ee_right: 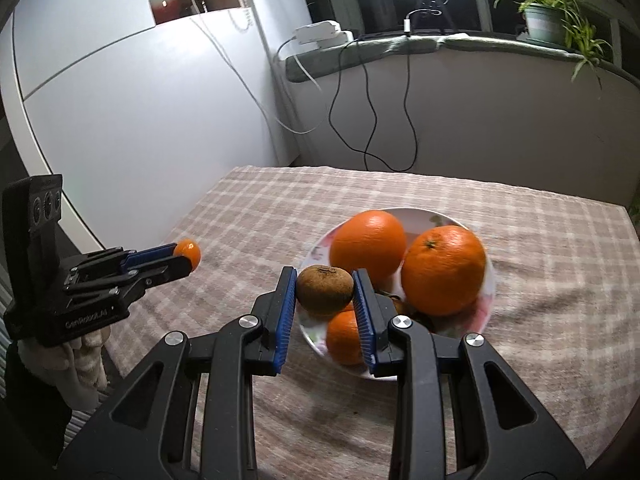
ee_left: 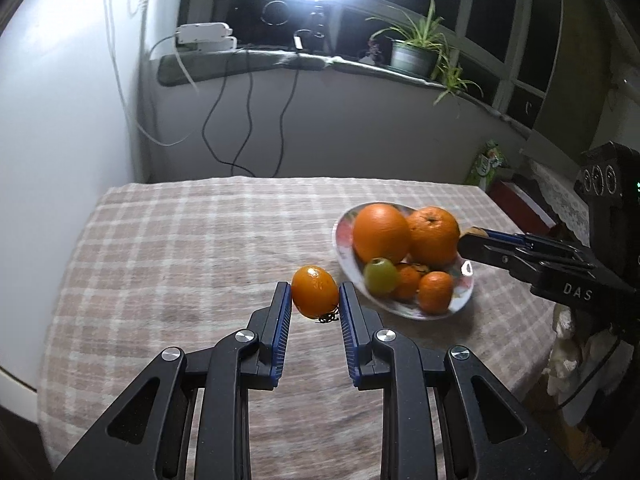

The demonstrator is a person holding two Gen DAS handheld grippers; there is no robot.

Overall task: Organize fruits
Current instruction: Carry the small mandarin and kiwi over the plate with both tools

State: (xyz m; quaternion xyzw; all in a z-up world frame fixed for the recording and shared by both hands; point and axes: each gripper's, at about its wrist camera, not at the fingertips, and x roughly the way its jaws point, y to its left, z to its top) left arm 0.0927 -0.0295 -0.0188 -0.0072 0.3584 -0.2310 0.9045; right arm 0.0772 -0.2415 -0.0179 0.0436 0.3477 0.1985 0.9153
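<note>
Two grippers each carry a fruit above the checked tablecloth (ee_left: 180, 240); the left gripper (ee_left: 314, 296) is clamped on a small orange persimmon (ee_left: 314, 291), left of the plate (ee_left: 404, 310); the right gripper (ee_right: 325, 291) pinches a brown kiwi (ee_right: 325, 289) over the plate's oranges (ee_right: 443, 270).

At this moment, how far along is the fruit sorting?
Done: nothing clearly sorted yet; no separate pile shows on the tablecloth. In hand: the left gripper holds a small orange fruit, and the right gripper holds a brown kiwi. Left: the plate still carries two big oranges, a green fruit and small mandarins.
</note>
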